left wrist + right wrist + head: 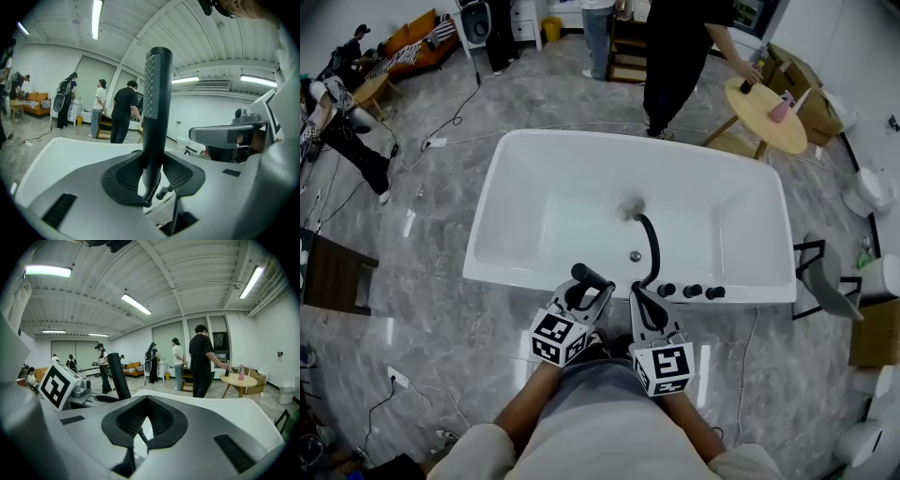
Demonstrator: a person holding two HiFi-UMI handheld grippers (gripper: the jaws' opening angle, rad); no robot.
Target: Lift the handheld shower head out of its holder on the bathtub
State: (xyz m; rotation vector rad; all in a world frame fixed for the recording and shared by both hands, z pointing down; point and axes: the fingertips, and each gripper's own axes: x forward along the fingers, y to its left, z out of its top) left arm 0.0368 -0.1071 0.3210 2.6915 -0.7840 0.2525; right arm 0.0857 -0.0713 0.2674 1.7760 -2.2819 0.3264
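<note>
The shower head (152, 108) is a slim black stick. It stands upright in the middle of the left gripper view, with the dotted spray face near its top. In the head view it sits at lower centre, just over the near rim of the white bathtub (759, 286). I cannot tell whether it is clear of its holder.

It looks stiff, light and smooth, so I would expect it to be slippery. The best hold is low on the plain handle, below the spray face. The black hose (652, 246) curls out of the tub and will likely drag on it as it rises.

The left gripper (581, 295) has its fingers (126, 176) clamped on that lower handle from both sides. The right gripper (645, 302) sits just beside it, its fingers (164, 420) drawn together at the tips, with nothing plainly pinched between them. Three knobs (692, 292) line the rim to its right. Both forearms reach in from the bottom edge, close together, with the grippers tipped slightly down toward the tub.
</note>
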